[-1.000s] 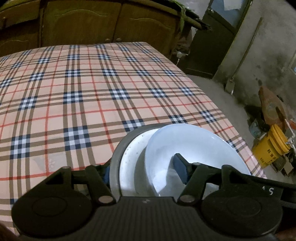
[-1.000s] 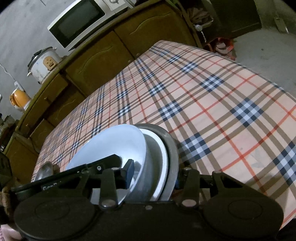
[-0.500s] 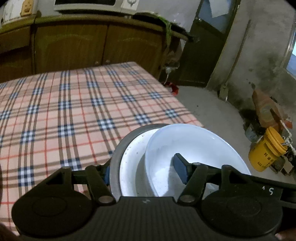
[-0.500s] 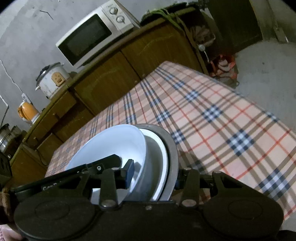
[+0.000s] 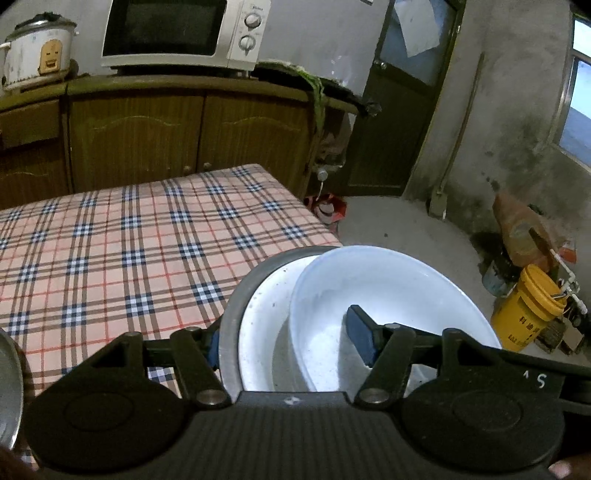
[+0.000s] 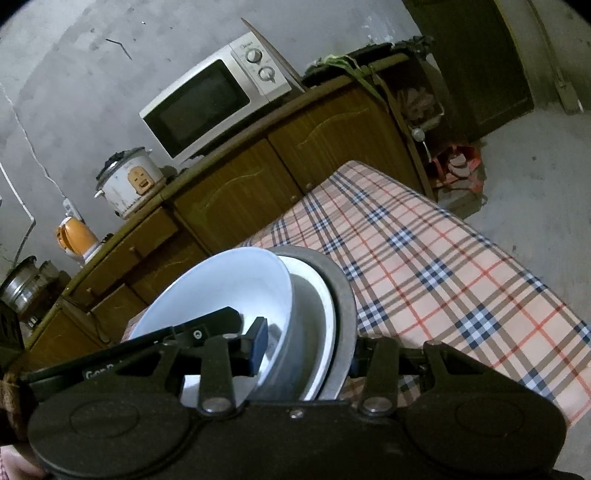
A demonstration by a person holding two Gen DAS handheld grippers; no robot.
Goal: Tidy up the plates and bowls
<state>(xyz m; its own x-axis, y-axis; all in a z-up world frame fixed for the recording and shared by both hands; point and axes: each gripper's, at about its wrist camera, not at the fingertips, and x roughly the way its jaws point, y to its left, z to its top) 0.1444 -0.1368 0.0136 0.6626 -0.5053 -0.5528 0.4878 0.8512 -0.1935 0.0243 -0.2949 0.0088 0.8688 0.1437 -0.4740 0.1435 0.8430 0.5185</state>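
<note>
Left wrist view: the left gripper (image 5: 284, 339) clamps a stack of nested dishes, its left finger hidden behind the grey outer rim and its right blue pad (image 5: 360, 338) pressed inside the white bowl (image 5: 391, 291). The stack sits upright on edge between the jaws: a grey-rimmed plate (image 5: 231, 317) outermost on the left, a white speckled dish (image 5: 262, 325) inside it, the white bowl on the right. It hangs above the near right corner of the plaid tablecloth (image 5: 129, 251), whose top is bare toward the far wooden cabinet (image 5: 184, 133) with its microwave (image 5: 177, 33); bare concrete floor and a yellow bucket (image 5: 528, 306) lie to the right.

Right wrist view: the right gripper (image 6: 306, 350) grips the same stack from the opposite side, blue pad (image 6: 258, 343) inside the bowl (image 6: 229, 288), the other finger behind the grey plate (image 6: 343, 317). Open cloth (image 6: 424, 277) spreads to the right.
</note>
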